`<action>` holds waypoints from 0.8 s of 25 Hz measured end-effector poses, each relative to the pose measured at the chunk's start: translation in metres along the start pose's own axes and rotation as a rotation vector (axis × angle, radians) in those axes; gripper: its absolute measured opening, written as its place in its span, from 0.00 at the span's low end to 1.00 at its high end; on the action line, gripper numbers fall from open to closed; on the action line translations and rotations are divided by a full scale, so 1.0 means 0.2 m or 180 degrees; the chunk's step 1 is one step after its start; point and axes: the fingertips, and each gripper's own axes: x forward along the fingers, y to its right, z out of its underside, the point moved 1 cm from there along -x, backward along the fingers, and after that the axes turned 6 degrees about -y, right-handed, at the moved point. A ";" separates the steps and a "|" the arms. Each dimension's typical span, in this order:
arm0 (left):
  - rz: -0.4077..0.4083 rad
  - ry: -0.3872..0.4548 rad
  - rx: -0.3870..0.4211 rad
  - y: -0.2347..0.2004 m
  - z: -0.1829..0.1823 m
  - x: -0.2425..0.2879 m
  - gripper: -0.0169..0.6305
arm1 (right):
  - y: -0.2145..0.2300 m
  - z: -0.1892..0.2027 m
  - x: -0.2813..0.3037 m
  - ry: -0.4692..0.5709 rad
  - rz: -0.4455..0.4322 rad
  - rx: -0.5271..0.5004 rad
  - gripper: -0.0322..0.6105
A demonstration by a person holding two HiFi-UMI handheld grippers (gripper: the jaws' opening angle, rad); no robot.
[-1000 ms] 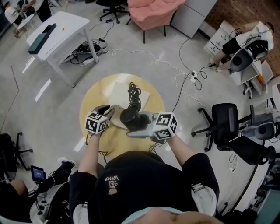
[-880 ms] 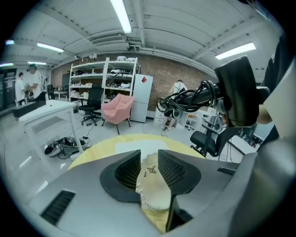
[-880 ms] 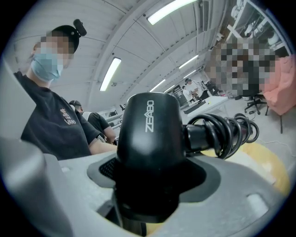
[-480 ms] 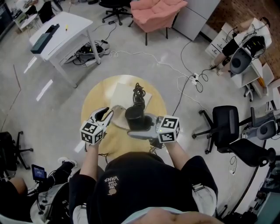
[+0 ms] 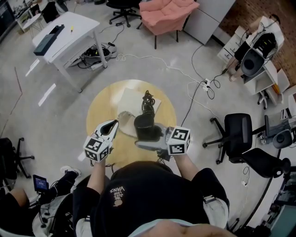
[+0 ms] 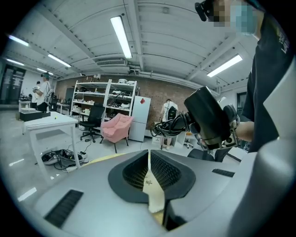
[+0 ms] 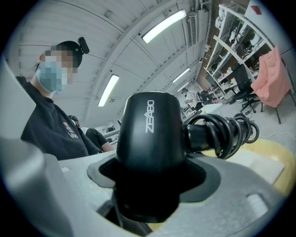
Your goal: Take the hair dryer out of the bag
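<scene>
Plainly the right gripper (image 7: 148, 199) stood clamped on the hair dryer (image 7: 148, 132), held upright over the table (image 5: 104, 102); the left gripper (image 6: 149, 159), jaws just closing, pinched the bag (image 6: 155, 192) immediately to the dryer's left.

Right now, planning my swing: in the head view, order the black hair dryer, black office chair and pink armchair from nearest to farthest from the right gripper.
1. Black hair dryer, clamped in the right gripper.
2. Black office chair, on its right.
3. Pink armchair, far ahead, top of view.
</scene>
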 end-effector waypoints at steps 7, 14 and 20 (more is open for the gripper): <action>0.0023 0.0120 -0.0087 0.05 -0.04 -0.06 0.06 | -0.02 0.01 0.02 0.0010 0.0001 0.0010 0.60; -0.0028 0.0140 -0.0130 0.04 -0.03 -0.09 0.05 | -0.02 0.00 0.04 -0.0003 -0.0031 0.0028 0.60; -0.0045 0.0152 -0.0161 0.05 -0.04 -0.09 0.05 | -0.02 0.01 0.04 -0.0033 -0.0054 0.0023 0.60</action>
